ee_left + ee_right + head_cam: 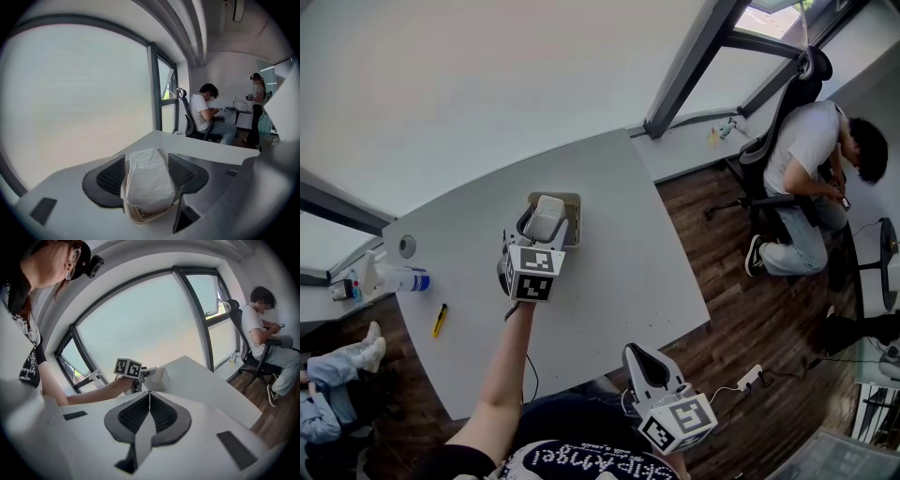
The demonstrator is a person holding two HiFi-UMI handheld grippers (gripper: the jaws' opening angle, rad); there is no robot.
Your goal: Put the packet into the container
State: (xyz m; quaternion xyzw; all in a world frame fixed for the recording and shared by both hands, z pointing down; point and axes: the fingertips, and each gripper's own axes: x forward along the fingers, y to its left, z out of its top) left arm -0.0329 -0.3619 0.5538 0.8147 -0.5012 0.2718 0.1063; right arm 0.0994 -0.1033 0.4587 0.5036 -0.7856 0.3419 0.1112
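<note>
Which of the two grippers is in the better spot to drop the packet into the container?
Left. The left gripper is shut on the packet and hangs right over the container. The right gripper is shut on nothing, back by the near edge of the table, away from the container.

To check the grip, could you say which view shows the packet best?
Left gripper view: the packet sits large between the left gripper's jaws. Head view shows it small from above; right gripper view barely shows it.

The left gripper (547, 221) and right gripper (643, 362) are grey, with black ribbed pads (136, 416) and black-and-white marker cubes (534, 274). The person's T-shirt (567, 459) is black with white lettering.
</note>
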